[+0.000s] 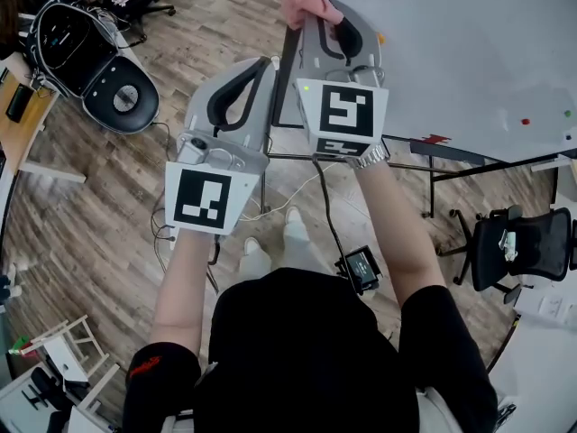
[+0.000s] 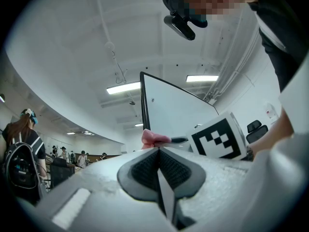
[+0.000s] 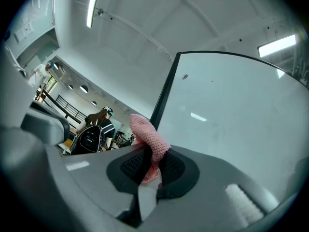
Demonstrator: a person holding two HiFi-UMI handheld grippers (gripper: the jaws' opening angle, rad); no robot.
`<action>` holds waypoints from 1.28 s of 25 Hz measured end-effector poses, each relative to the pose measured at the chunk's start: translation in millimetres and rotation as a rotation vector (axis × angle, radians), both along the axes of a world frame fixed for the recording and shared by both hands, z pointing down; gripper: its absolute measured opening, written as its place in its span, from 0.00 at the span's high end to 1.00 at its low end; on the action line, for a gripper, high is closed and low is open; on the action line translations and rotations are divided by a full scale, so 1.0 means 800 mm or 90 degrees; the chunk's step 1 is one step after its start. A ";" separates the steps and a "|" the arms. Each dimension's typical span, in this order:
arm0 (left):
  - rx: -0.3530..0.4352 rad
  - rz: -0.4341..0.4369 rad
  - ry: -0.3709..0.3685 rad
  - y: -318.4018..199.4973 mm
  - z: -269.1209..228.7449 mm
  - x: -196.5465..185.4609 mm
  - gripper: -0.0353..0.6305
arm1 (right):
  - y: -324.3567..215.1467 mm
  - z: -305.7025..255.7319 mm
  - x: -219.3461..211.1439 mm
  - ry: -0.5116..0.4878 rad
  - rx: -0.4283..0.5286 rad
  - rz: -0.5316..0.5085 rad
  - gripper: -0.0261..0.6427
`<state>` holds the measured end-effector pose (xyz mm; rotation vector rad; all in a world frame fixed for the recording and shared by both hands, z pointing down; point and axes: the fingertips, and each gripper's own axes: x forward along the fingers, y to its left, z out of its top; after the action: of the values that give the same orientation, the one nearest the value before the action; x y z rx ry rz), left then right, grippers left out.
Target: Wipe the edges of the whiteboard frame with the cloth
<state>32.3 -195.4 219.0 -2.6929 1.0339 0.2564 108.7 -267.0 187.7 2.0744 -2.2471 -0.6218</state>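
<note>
Right gripper (image 3: 150, 167): jaws pinch the one pink cloth (image 3: 148, 138) between their dark pads, and a knitted fold stands up past the tips; the cloth sits at the dark frame (image 3: 164, 94) of the single whiteboard (image 3: 236, 120), though actual contact cannot be told. Left gripper (image 2: 158, 152): jaws pressed together, nothing between them, held just beside the right one. Two grippers in all. The head view alone shows both forearms, the wood floor (image 1: 225, 7) and a black office chair (image 1: 527, 242); the right gripper view alone shows a person with a backpack (image 3: 91, 138) beyond the frame.
</note>
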 end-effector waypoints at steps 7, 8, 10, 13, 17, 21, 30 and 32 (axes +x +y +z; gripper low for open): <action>-0.005 -0.003 -0.001 -0.006 0.011 -0.004 0.94 | -0.003 0.019 -0.003 -0.003 -0.008 0.003 0.92; -0.007 -0.004 -0.001 -0.007 0.013 -0.004 0.94 | -0.003 0.021 -0.003 -0.003 -0.009 0.003 0.92; -0.010 -0.004 -0.001 -0.008 0.018 -0.004 0.94 | -0.003 0.026 -0.003 -0.002 -0.011 0.003 0.92; -0.015 -0.004 0.002 -0.010 0.023 -0.002 0.94 | -0.004 0.033 -0.002 -0.002 -0.017 0.003 0.92; -0.020 -0.003 0.006 -0.011 0.029 -0.002 0.94 | -0.005 0.044 -0.002 -0.006 -0.026 0.001 0.91; -0.029 -0.006 0.006 -0.012 0.038 -0.005 0.94 | -0.004 0.054 -0.001 -0.009 -0.027 0.003 0.91; -0.049 -0.009 -0.002 -0.017 0.058 -0.008 0.94 | -0.004 0.077 -0.002 -0.009 -0.036 0.006 0.91; -0.052 -0.008 -0.003 -0.018 0.063 -0.007 0.94 | -0.004 0.081 -0.001 -0.008 -0.037 0.007 0.91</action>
<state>26.9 -209.7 269.2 -2.7580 1.0821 0.2107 108.2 -270.2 252.8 2.0669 -2.2306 -0.5376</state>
